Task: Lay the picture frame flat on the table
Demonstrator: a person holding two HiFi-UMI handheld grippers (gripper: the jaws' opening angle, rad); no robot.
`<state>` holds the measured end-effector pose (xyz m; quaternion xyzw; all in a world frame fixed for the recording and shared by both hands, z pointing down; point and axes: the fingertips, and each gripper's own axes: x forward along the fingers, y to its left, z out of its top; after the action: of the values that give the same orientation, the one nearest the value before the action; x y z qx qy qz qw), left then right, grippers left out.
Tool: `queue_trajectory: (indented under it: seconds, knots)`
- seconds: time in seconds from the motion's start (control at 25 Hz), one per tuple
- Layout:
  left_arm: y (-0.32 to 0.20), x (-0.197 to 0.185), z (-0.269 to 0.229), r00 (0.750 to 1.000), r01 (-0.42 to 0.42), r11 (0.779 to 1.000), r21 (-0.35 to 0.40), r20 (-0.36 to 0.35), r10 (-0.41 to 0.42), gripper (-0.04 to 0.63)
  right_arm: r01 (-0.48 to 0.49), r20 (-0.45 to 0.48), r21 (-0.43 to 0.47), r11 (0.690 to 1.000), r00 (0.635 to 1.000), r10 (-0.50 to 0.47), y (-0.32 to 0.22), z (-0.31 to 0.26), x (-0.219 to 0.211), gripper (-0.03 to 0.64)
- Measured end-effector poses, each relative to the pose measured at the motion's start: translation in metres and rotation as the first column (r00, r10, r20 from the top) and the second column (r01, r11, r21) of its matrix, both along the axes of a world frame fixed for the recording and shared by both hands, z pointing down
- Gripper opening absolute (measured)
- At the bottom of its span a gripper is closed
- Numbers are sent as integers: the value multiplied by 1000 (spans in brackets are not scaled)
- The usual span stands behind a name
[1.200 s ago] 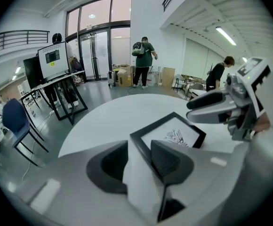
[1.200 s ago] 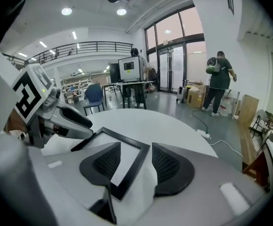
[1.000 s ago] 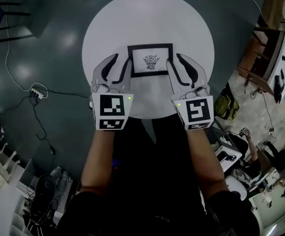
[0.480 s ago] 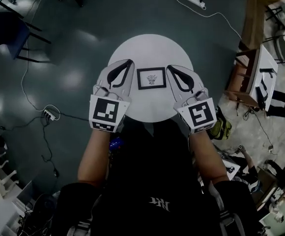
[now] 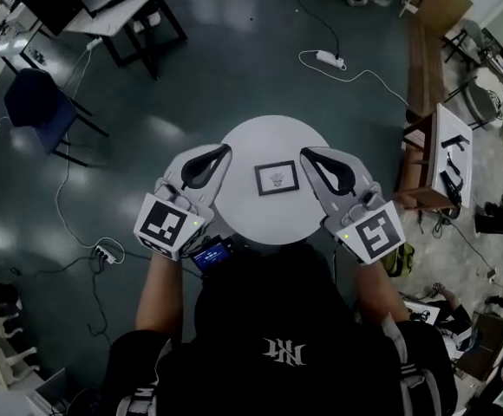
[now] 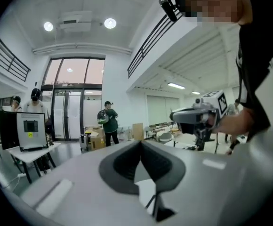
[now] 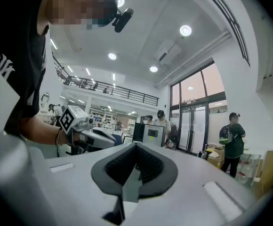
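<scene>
Both tongs have come off the picture frame [image 5: 277, 178] since a sec ago & snapped together. Head cam now sits higher, so the table looks much smaller.

Head view: frame lies flat, approx mid of round white table [image 5: 269, 141], print side up. Left gripper [image 5: 226, 149] shows over table's left edge, right gripper [image 5: 304, 152] over its right edge. Both are apart from the frame w/ nothing in them. Power strip [image 5: 328, 59] w/ cable lies on dark floor beyond table; blue chair [image 5: 36, 102] far left.

Left gripper view: jaws pressed together, tips meeting, nothing pinched. They point out across the room, not at the table. Right gripper shows at right. Person w/ backpack [image 6: 109, 121] stands by glass doors.

Right gripper view: jaws likewise pressed tight & empty. Left gripper shows at left, monitor [image 7: 151, 134] on a desk behind, person in green [image 7: 231, 142] at right.
</scene>
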<state>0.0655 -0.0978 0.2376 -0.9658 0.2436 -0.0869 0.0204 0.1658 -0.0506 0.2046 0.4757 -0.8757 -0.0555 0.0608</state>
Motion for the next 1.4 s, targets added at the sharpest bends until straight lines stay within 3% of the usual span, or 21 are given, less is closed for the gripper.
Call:
queue_trajectory:
  seconds: [0.12, 0.28, 0.48, 0.64, 0.96, 1.24, 1.4]
  knots:
    - [15, -11, -24, 995, -95, 995, -29, -41, 94, 3, 18, 20, 13, 1000, 1000, -19, 18, -19, -15, -3]
    - [25, -26, -30, 972, -223, 968, -111, -103, 212, 3, 30, 90, -20, 999, 996, -29, 30, -24, -33, -3]
    - [43, -25, -17, 948, -285, 946, -153, -191, 255, 3, 60, 156, -78, 995, 987, -47, 51, -4, -37, -2]
    - [70, -24, 2, 937, -307, 922, -234, -246, 249, 2, 88, 194, -110, 990, 979, -66, 71, 21, -35, -2]
    - [132, -31, 21, 949, -293, 910, -292, -204, 240, 2, 251, 266, -94, 963, 939, -219, 143, 23, -65, -3]
    - [216, -10, 41, 926, -368, 884, -289, -194, 322, 2, 233, 343, -123, 965, 922, -179, 212, 45, -54, -3]
    - [245, -5, 48, 922, -377, 877, -298, -213, 324, 3, 223, 369, -144, 964, 916, -157, 246, 56, -49, -3]
